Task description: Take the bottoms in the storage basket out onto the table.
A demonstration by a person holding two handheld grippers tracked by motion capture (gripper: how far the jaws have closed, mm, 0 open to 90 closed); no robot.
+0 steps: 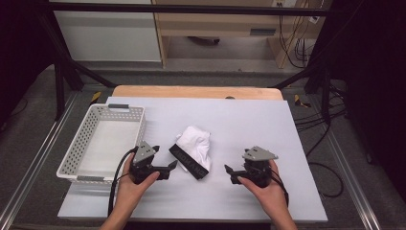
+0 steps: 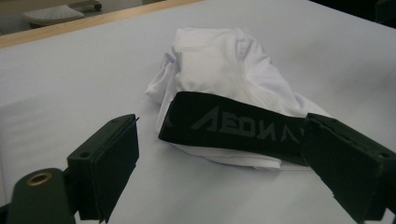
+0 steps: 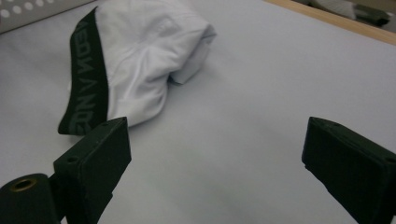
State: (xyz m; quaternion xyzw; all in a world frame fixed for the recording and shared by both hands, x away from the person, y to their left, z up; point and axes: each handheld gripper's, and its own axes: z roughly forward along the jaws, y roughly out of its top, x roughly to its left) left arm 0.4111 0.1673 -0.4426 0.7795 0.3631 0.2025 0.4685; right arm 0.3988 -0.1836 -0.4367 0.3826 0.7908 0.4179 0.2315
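**Both grippers open, closing in on folded underwear**

White underwear [image 1: 195, 146] with a black waistband [image 1: 188, 161] lies bunched mid-surface, just right of the white basket [image 1: 76, 148]. Waistband faces the person, lettering readable on it in both gripper views, so it's the nearest edge to grab.

Left gripper [image 1: 168, 168] sits just beside the waistband's left end, fingers [image 2: 108, 163] spread wide, nothing held. In the left gripper view the band [image 2: 233, 126] runs across between the two fingers, and the far end sits behind the right-hand finger [image 2: 350, 168]. Looks lined up for a pinch on the band, not touching yet as far as I can tell.

Right gripper [image 1: 231, 171] is near the garment's right side but clearly apart from it, fingers [image 3: 95, 163] also wide open and empty. Its view has the underwear [image 3: 144, 65] off to the upper left, bare surface [image 3: 243, 140] between the fingers, so it isn't aimed at the cloth yet.

Basket is empty and close on the left; likely the drop spot, judging by placement. Step in hand reads as approach before grasp. Loose fabric may drag or unfold if only the band is pinched.
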